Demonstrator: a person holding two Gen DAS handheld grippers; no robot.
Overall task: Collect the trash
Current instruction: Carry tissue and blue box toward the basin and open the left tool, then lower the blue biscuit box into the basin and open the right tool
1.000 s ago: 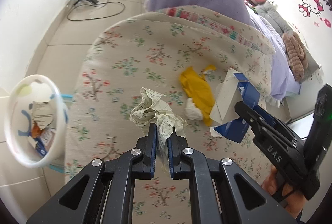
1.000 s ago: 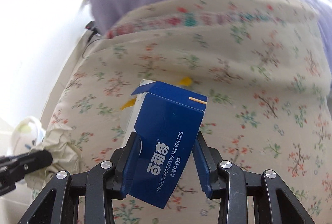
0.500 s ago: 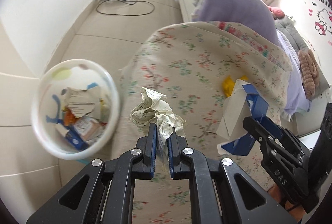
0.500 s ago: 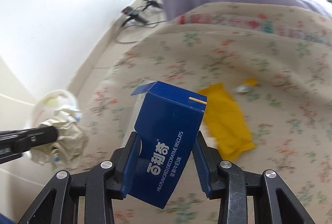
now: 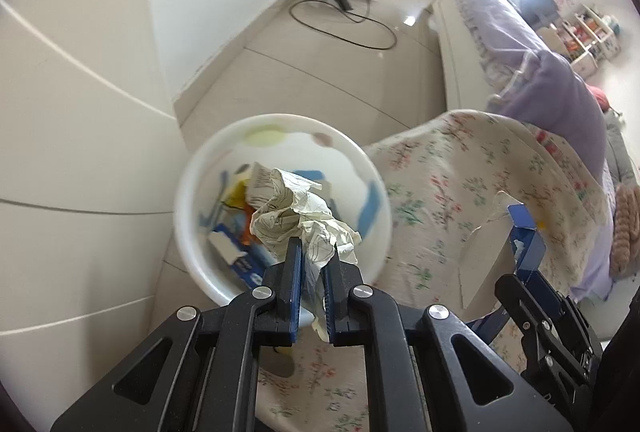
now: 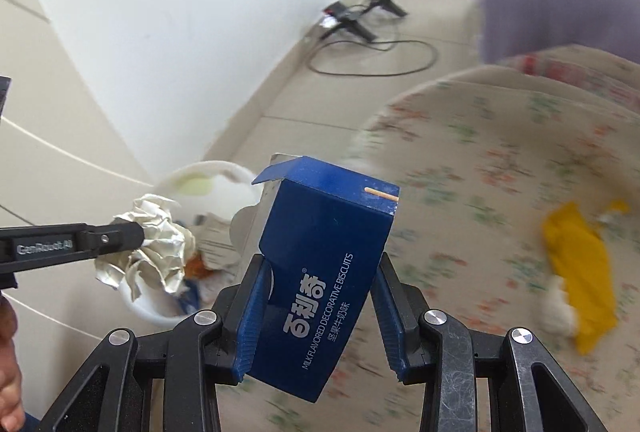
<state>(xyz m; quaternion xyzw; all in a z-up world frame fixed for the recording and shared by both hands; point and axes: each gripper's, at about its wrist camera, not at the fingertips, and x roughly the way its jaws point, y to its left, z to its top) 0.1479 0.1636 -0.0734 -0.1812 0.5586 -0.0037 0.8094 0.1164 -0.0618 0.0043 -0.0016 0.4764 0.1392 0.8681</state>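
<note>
Left gripper, pinching the crumpled paper, hangs over the white bin so a release should drop it inside. Right gripper clamps the blue biscuit box near the bin's right; yellow wrapper lies on the floral cover.

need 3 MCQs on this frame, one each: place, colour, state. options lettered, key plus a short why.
1. Where is the crumpled paper?
A. Flat on the bedspread
B. Pinched in the left hand-held gripper, in front of the white bin
C. On the floor by the cable

2. What colour is the biscuit box?
A. Blue
B. Red
C. Green

3. What state is the right hand-held gripper in?
A. Open, empty
B. Shut on nothing
C. Shut on the box

Key: 1 B, the pads clamp the paper with the bin's opening behind it. 2 A, blue carton with white lettering. 3 C, both pads press the box's sides.
</note>
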